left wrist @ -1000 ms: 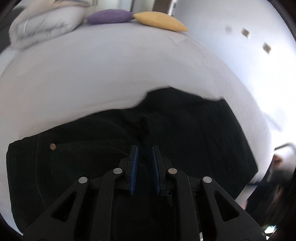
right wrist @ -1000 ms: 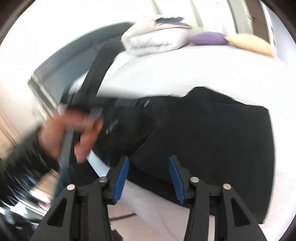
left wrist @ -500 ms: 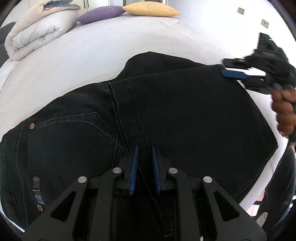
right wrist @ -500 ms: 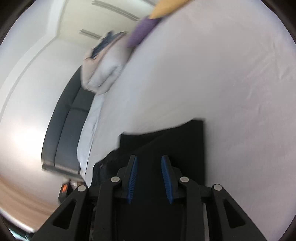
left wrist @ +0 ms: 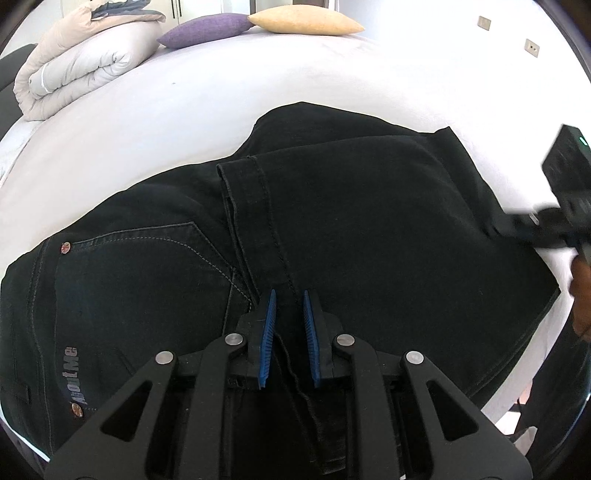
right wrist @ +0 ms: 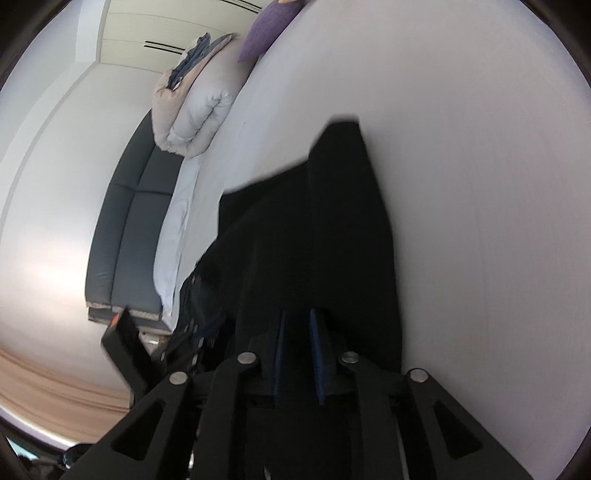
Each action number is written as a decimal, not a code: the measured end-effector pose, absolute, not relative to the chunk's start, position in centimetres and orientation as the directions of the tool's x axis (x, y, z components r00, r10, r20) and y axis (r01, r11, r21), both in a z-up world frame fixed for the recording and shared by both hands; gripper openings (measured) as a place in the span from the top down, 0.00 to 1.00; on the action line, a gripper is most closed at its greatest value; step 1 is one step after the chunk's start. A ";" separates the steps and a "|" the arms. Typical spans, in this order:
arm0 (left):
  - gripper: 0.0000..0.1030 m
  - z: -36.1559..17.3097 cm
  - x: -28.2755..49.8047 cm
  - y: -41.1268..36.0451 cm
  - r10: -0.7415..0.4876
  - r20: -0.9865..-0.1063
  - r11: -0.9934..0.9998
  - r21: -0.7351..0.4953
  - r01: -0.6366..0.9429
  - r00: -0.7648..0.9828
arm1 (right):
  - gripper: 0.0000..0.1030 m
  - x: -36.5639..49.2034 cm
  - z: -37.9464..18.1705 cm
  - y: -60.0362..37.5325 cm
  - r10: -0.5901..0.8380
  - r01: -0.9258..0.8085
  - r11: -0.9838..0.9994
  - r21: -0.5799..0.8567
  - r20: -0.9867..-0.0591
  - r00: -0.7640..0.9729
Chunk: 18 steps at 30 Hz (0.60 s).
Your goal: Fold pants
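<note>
Black pants (left wrist: 332, 229) lie spread across a white bed (left wrist: 258, 85), already doubled over so a hem lies across the seat, near the back pocket (left wrist: 147, 258). They sit near the bed's closer edge, probably so the person can reach them with both tools.

The left gripper (left wrist: 289, 332) points steeply down at the middle of the pants. Its blue jaws are nearly closed, with a ridge of dark cloth running between them; it appears to pinch that fold, likely to hold the layers together while the other side is handled.

The right gripper (right wrist: 298, 354) comes in at the far side edge of the pants, seen blurred at the right of the left camera's view, with part of the person's hand (left wrist: 581, 291) behind it. Its jaws have just been closing, and dark cloth fills the narrow gap between them. The right camera's view is blurred and dark, so whether the pads already press on the cloth cannot be told. This looks like taking hold of the edge for the next fold.

At the head of the bed, well apart from the pants, rest a rolled duvet (left wrist: 77, 70), a purple cushion (left wrist: 207, 29) and a yellow cushion (left wrist: 306, 24). A dark sofa (right wrist: 125, 229) stands beside the bed.
</note>
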<state>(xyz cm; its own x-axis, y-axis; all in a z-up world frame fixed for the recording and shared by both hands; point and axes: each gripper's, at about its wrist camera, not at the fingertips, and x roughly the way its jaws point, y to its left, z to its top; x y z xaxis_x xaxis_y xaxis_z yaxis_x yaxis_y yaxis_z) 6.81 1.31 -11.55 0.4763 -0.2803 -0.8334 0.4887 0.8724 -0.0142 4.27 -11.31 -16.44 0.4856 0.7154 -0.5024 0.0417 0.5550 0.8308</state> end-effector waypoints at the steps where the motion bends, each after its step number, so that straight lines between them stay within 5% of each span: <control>1: 0.85 -11.5 6.6 1.2 -0.278 -0.833 0.872 -0.011 0.489 0.478 | 0.83 3.5 -16.5 -11.1 0.722 0.040 0.548 0.835 -0.497 0.480; 12: 0.85 -11.4 6.1 1.2 -0.284 -0.822 0.877 -0.014 0.481 0.493 | 0.79 -4.4 -16.3 -9.5 0.725 0.052 0.531 0.846 -0.486 0.488; 17: 0.85 -10.7 5.6 2.1 -0.307 -0.814 0.886 -0.055 0.461 0.493 | 0.41 -5.6 -14.8 -8.6 0.717 0.019 0.554 0.832 -0.489 0.497; 18: 0.85 -10.4 5.4 2.6 -0.318 -0.811 0.890 -0.076 0.450 0.491 | 0.40 -5.7 -14.1 -8.4 0.722 -0.002 0.548 0.836 -0.471 0.507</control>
<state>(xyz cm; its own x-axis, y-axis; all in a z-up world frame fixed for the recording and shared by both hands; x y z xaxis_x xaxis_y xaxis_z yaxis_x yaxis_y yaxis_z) 5.41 2.60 -10.37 0.4912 -0.3178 -0.8110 0.4505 0.8896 -0.0758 -5.69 -8.45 -14.14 0.5070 0.7217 -0.4714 -0.0025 0.5481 0.8364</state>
